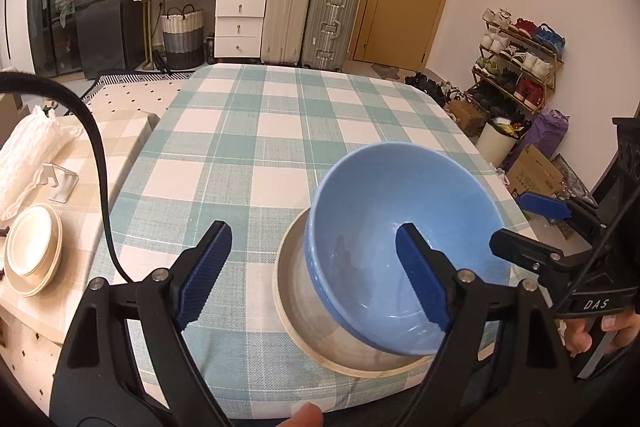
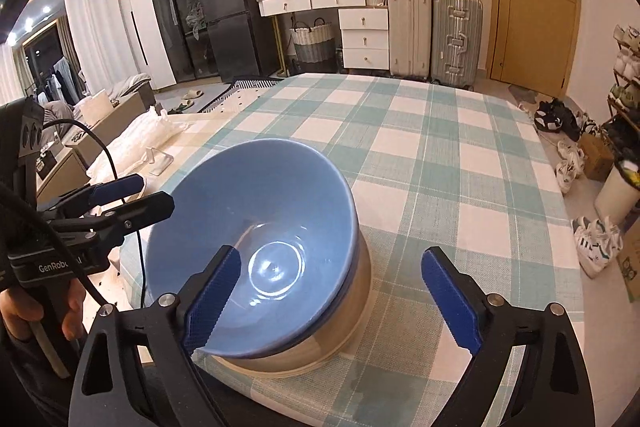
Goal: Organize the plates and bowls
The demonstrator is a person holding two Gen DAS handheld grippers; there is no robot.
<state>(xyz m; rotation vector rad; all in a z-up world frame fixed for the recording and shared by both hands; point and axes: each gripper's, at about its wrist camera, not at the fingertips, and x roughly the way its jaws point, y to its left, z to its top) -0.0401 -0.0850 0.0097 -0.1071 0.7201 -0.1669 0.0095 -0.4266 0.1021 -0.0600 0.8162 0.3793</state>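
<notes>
A blue bowl [image 1: 400,211] [image 2: 256,203] stands tilted inside a beige dish [image 1: 300,287] [image 2: 352,311] near the front edge of the green-checked table [image 1: 248,131] [image 2: 440,155]. My left gripper [image 1: 312,231] hovers open above the bowl's left side. Its right finger is over the bowl's hollow and its left finger is over the cloth. My right gripper [image 2: 331,251] is open over the bowl's right side, and nothing is pressed by its pads. Each gripper shows in the other's view, the right gripper [image 1: 510,221] and the left gripper [image 2: 156,193]. A stack of cream plates [image 1: 32,251] sits on a side table.
The side table [image 1: 120,131] to the left also carries a white padded bag [image 1: 24,155] and a small metal stand [image 1: 60,179]. A black cable [image 1: 96,163] arcs over it. Suitcases [image 1: 308,19], a drawer unit and a shoe rack [image 1: 520,63] stand beyond the table.
</notes>
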